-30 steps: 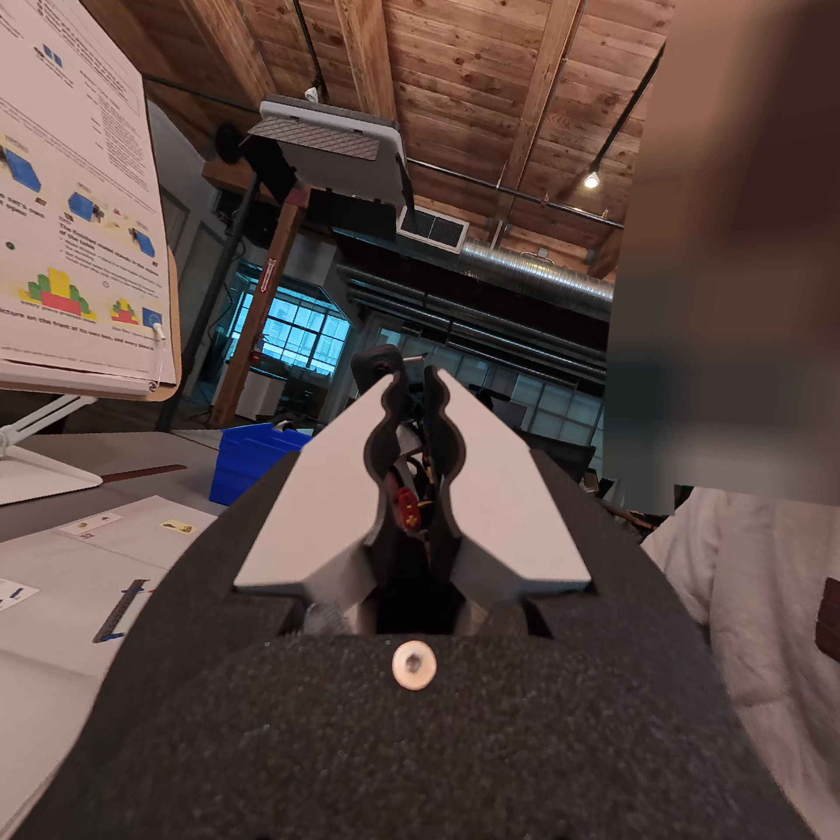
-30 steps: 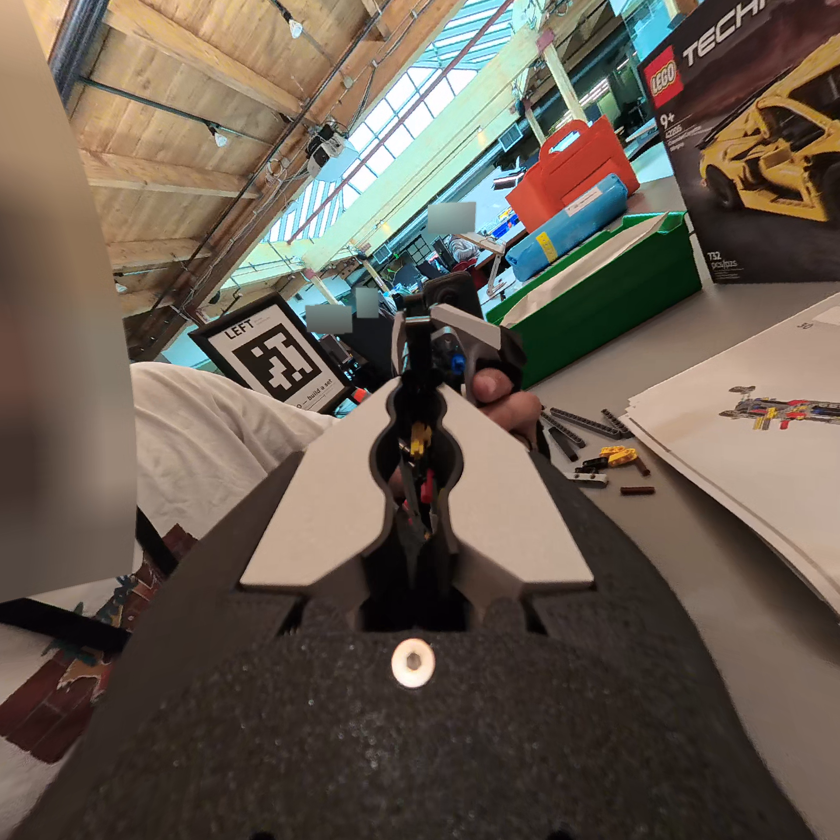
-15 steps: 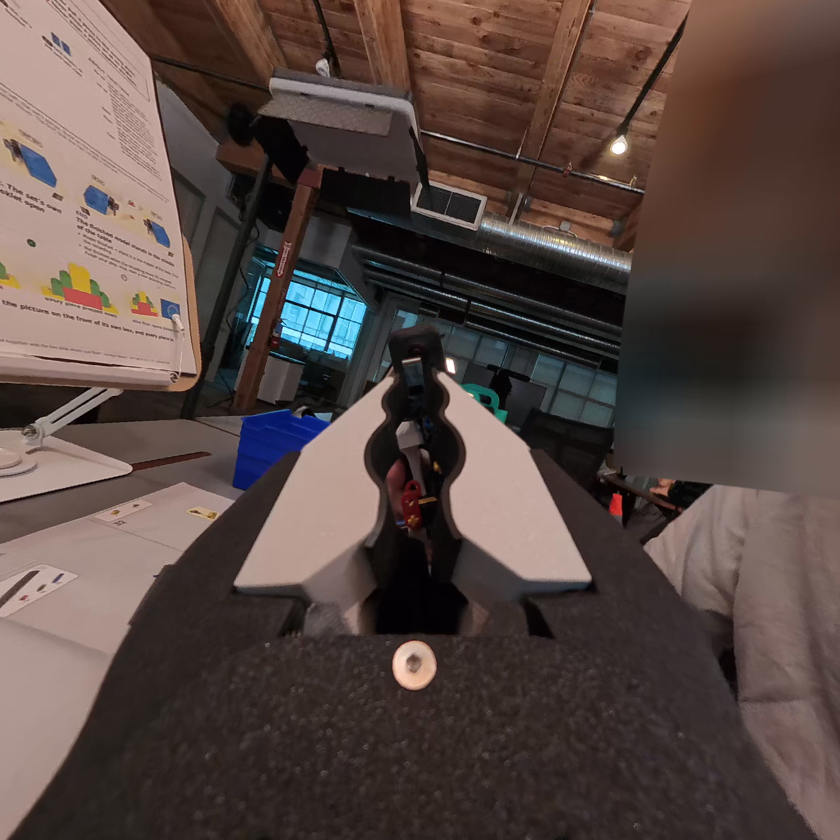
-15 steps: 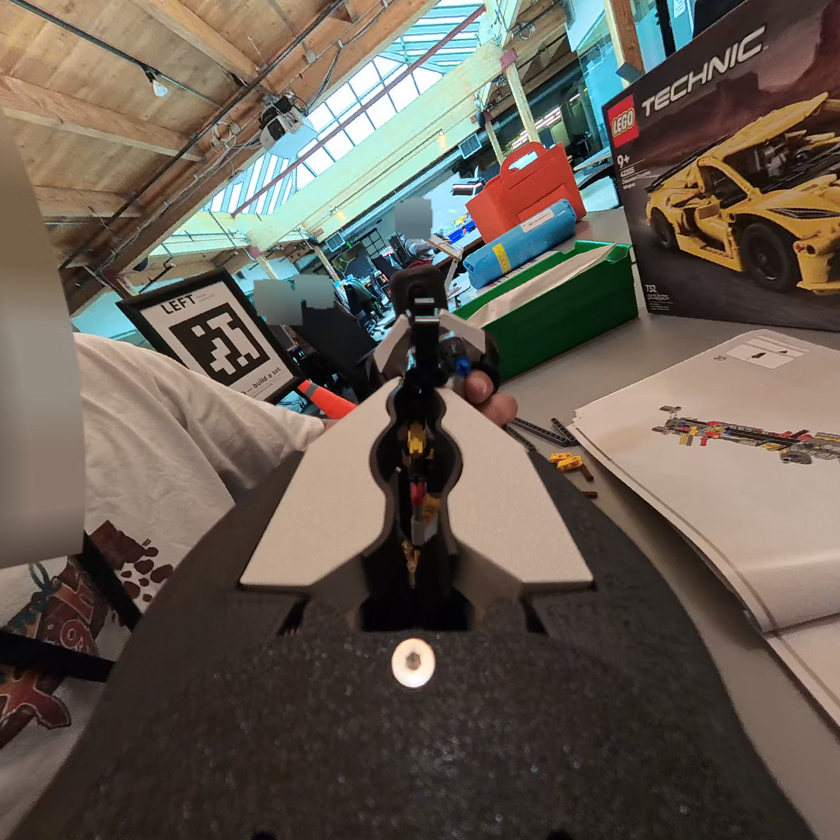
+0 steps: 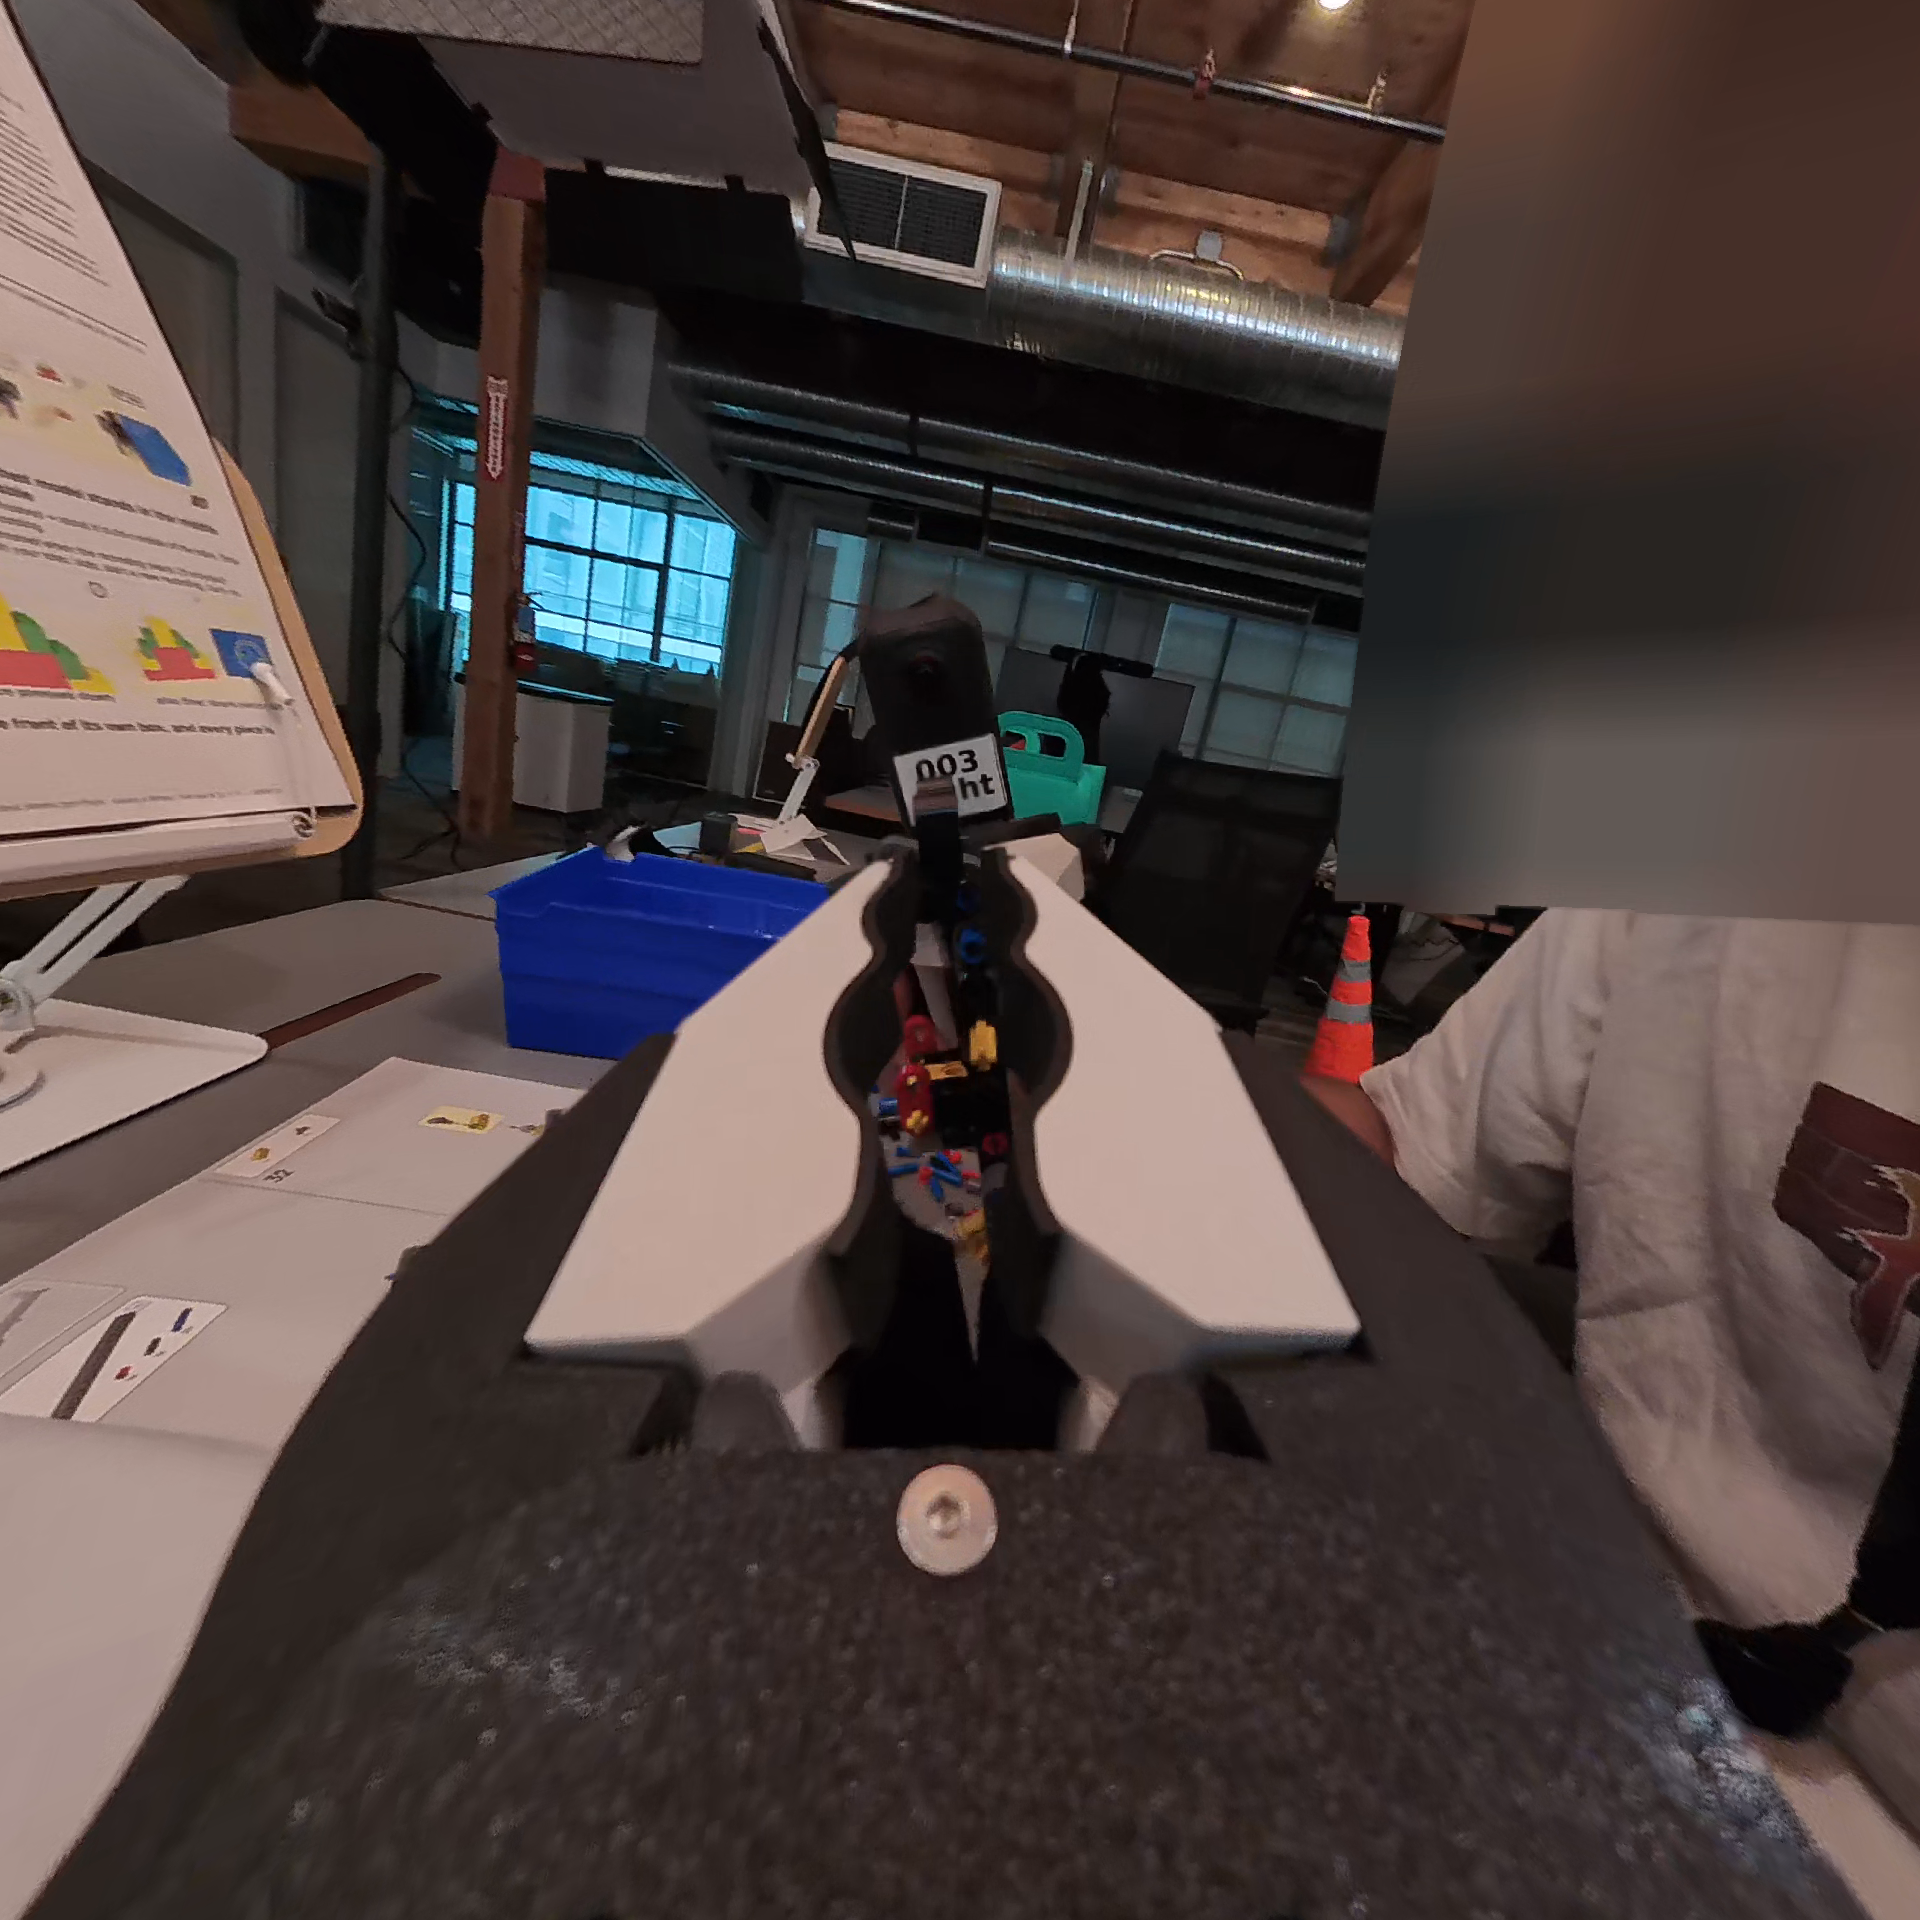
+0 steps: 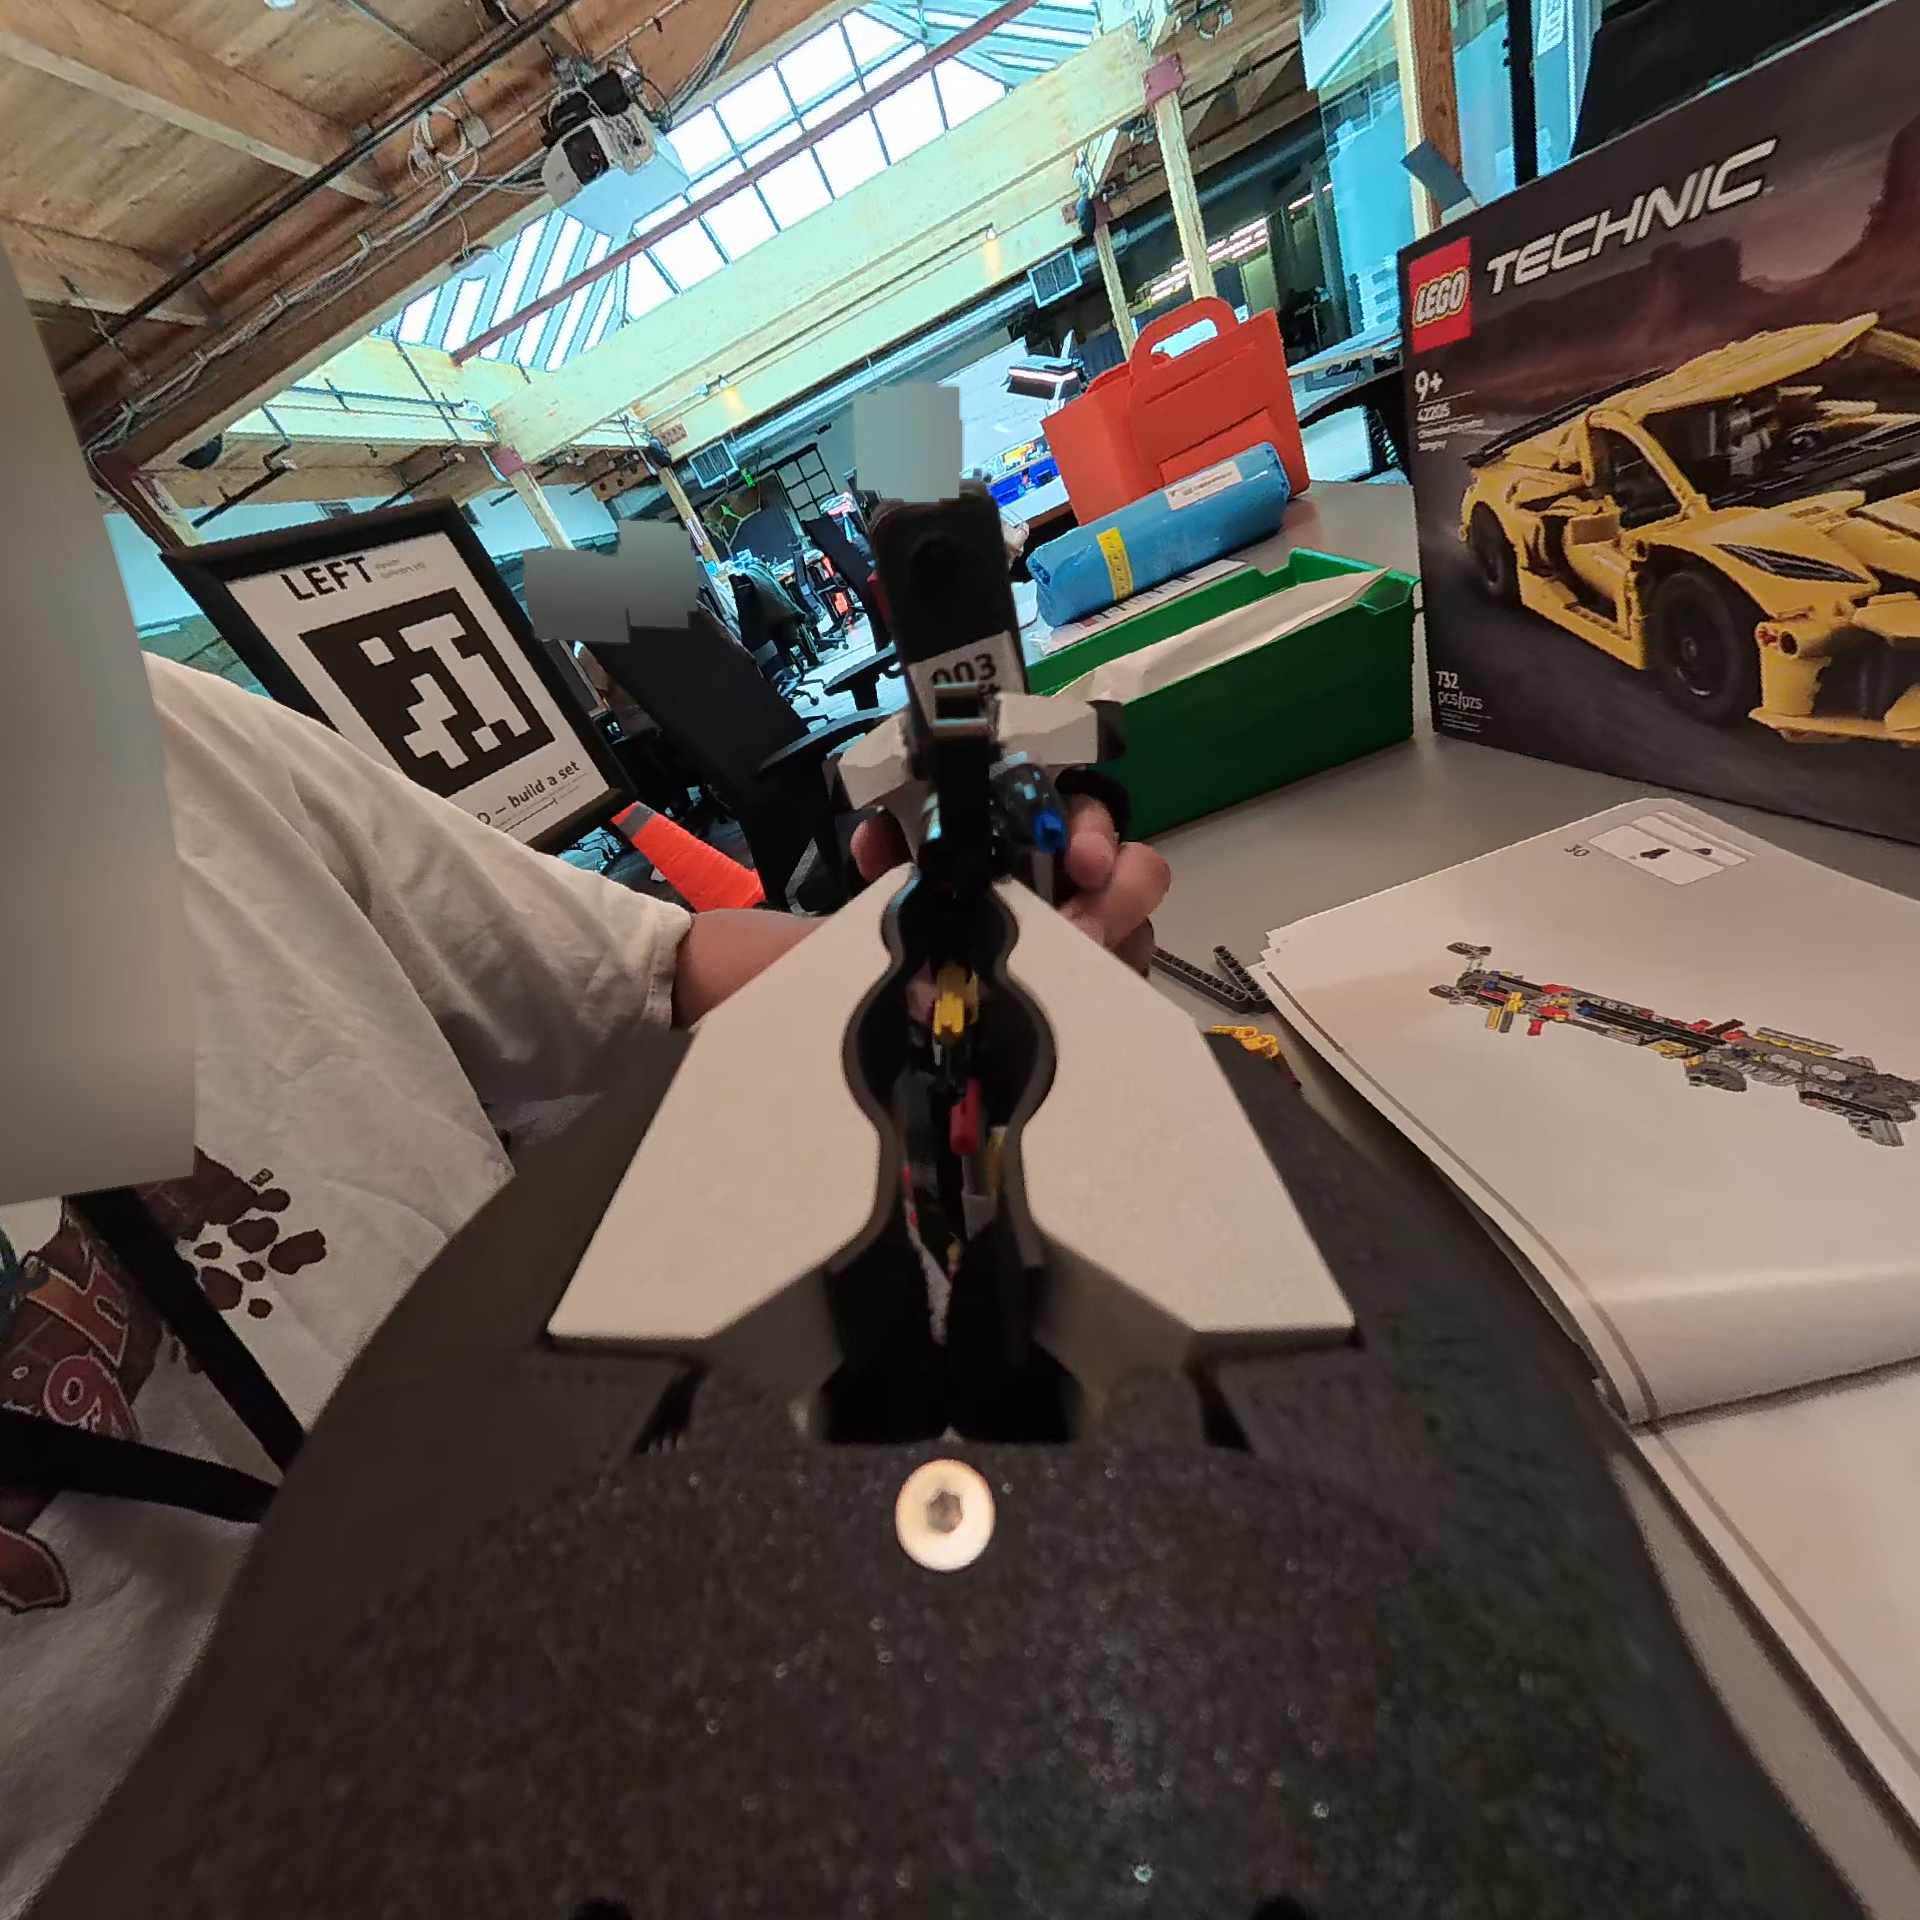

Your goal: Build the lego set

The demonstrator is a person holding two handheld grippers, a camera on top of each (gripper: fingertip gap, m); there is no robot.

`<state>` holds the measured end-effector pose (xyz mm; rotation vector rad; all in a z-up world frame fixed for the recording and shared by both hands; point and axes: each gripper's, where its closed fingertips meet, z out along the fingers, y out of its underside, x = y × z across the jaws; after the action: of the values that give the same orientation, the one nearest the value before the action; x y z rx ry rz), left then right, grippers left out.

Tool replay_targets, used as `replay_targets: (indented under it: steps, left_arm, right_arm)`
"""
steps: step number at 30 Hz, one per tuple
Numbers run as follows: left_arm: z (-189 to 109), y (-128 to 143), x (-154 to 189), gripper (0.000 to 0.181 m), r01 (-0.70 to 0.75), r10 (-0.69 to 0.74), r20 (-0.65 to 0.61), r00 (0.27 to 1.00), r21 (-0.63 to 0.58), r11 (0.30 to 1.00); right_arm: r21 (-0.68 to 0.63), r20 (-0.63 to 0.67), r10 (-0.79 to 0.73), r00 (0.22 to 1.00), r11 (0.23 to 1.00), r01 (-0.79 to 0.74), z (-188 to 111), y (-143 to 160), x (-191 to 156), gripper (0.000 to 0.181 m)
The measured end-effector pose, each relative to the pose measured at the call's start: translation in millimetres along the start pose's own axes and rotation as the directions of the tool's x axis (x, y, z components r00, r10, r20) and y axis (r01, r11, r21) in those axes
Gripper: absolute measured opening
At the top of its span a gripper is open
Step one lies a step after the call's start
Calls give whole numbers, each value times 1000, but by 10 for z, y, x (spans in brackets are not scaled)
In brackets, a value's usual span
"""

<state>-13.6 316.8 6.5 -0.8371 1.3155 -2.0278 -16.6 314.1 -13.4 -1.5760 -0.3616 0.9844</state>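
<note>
Black lego assembly (image 6: 951, 1091) clenched between both grippers' jaws, beside printed box (image 6: 1673, 468) with yellow car.

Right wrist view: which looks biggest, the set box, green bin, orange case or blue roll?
1. Set box
2. Green bin
3. Orange case
4. Blue roll
Farther things look smaller, so true sizes are unsure.

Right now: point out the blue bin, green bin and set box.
blue bin (image 5: 623, 961): left wrist view, front wall.
green bin (image 6: 1262, 691): right wrist view, front wall.
set box (image 6: 1704, 520): right wrist view, printed front face.
</note>
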Motion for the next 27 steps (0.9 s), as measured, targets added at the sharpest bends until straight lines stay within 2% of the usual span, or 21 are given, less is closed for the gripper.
replay_targets:
  steps: [2, 11, 27]
  left_arm:
    - [-5, 19, 10, 16, 3, -4, -15, 1000, -24, 1000]
    - [11, 115, 67, 15, -72, 70, -24, 997, -121, 990]
    - [-7, 145, 126, 15, -192, 192, -18, 981, -167, 967]
  right_arm:
    - [-10, -1, -10, 1000, 1000, 10, -3, 15, -10, 7]
    - [-60, -2, -48, 999, 997, 47, 55, 96, -57, 7]
    - [-81, 27, -62, 998, 995, 64, 33, 109, -145, 6]
